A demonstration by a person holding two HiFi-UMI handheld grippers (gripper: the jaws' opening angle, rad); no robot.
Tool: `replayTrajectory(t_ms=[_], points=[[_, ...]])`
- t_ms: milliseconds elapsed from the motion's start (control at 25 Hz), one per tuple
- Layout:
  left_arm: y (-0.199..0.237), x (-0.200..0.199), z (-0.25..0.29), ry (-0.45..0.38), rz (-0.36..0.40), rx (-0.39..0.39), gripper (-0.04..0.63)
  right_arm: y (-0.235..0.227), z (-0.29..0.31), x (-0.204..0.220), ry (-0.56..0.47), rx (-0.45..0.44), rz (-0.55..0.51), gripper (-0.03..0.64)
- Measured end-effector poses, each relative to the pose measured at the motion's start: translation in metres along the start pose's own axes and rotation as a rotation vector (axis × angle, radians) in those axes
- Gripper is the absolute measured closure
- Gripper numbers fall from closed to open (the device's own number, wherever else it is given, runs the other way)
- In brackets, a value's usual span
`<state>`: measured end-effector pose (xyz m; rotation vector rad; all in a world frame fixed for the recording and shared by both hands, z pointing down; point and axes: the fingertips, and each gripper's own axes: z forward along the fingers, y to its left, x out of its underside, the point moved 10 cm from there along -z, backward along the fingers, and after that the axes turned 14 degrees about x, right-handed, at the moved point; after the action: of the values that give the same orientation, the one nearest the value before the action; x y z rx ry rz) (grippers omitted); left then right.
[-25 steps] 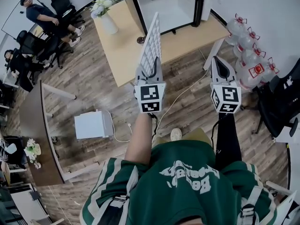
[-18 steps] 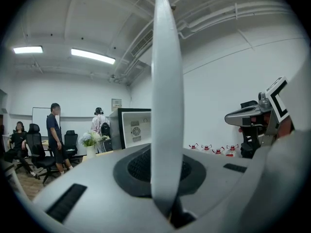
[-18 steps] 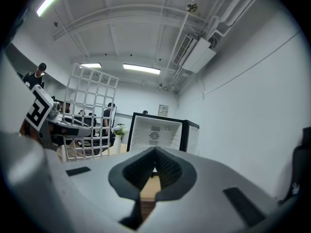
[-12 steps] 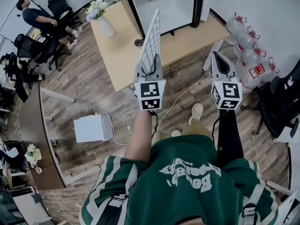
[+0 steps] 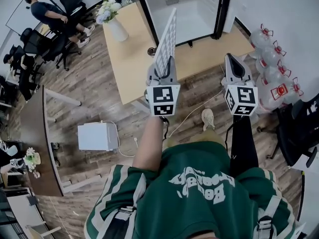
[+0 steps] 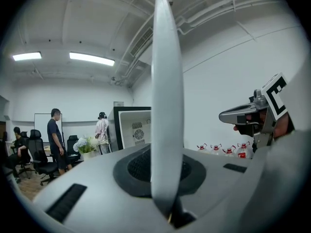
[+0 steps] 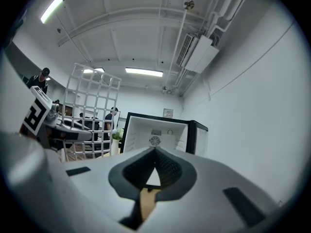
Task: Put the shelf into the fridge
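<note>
A wood-plank floor (image 5: 99, 83) carries a light wooden table (image 5: 129, 49), black office chairs (image 5: 31, 43), and water jugs (image 5: 273, 59) along a white wall (image 5: 284, 4).

**Right gripper** (image 7: 154, 152), in the foreground below the fridge (image 7: 160, 130): its two grey jaws meet at their tips with nothing between them, and a tan surface shows through the gap behind the tips. The fridge is open-fronted, black-framed and white inside, with a round vent on its back wall. Left of the fridge, a white wire-grid shelf (image 7: 92, 103) stands upright in the left gripper (image 7: 85, 134). Flowers (image 7: 117, 134) sit just beside the fridge's left edge. A person (image 7: 43, 79) appears far left of the fridge.
</note>
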<state>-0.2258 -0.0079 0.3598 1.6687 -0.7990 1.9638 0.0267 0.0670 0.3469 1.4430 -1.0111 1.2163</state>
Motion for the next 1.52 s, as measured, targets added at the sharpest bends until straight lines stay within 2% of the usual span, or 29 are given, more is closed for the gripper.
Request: replayTrajectory(t_ms=[280,680,880,1520], points=[[0.009,-0.006,0.057,0.018,0.034,-0.077,0.571,-0.024,0.075,0.002,-0.018,-0.069,0.004,0.612],[0.019,-0.012,0.135,0.146,0.139,-0.180,0.571,-0.062,0.172,0.005,-0.015,-0.145,0.049,0.612],[0.017,-0.009,0.173,0.229,0.232,-0.198,0.571,-0.078,0.206,0.013,0.001,-0.167,0.063,0.612],[0.014,0.003,0.257,0.522,0.618,-0.331,0.569,-0.114,0.285,0.032,0.016,-0.232,0.089,0.612]])
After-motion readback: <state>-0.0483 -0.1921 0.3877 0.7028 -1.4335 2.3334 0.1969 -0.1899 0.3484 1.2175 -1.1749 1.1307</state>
